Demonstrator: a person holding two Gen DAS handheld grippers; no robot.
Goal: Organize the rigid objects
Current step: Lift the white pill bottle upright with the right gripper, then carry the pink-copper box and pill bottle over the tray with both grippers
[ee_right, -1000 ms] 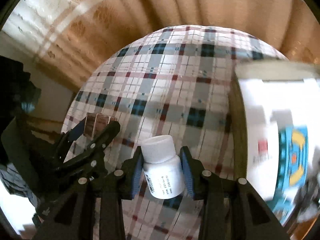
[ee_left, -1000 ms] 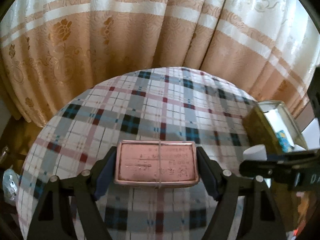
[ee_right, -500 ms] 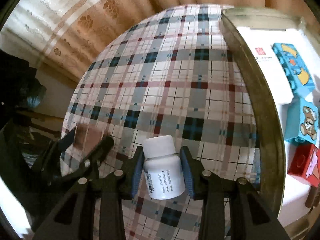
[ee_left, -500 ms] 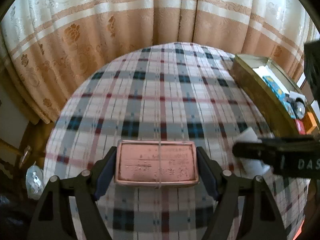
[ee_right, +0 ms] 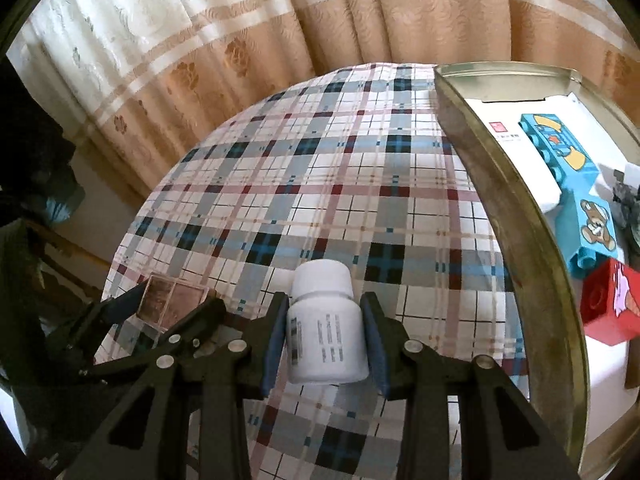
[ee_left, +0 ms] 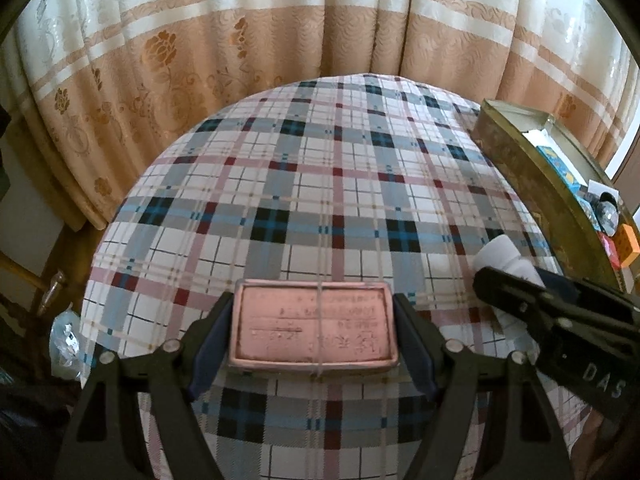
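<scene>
1. Far left, off the table edge: a wooden chair frame [ee_left: 28, 276] and a crinkled clear plastic bag [ee_left: 66, 340] sit low down, both partly cut off by the lens rim.
2. Left gripper [ee_left: 313, 330]: jaws set fairly wide and clamped on the short ends of a flat pink box [ee_left: 313, 326]. The box sits level and face-up, with a thin band across its middle; the print on top is too blurred to read. It hangs above the near part of the plaid tablecloth [ee_left: 320, 184].
3. Centre: the tablecloth is bare between the grippers and the far curtain [ee_left: 256, 24], which hangs peach and cream just behind the table's far edge.
4. Right gripper [ee_right: 325, 332]: jaws narrow, pads pressed on both sides of a white pill bottle [ee_right: 325, 328]. The cap points away from the camera and the label faces up. It is just right of the left gripper and near the tin's left wall.
5. Right: a brass-coloured tin tray [ee_right: 532, 240] rests on the table. Inside are a white carton [ee_right: 516, 148], two blue toy blocks [ee_right: 560, 148] (one with a bear), and a red block [ee_right: 612, 308] nearest the camera. Small dark items at its far right edge are unclear.
</scene>
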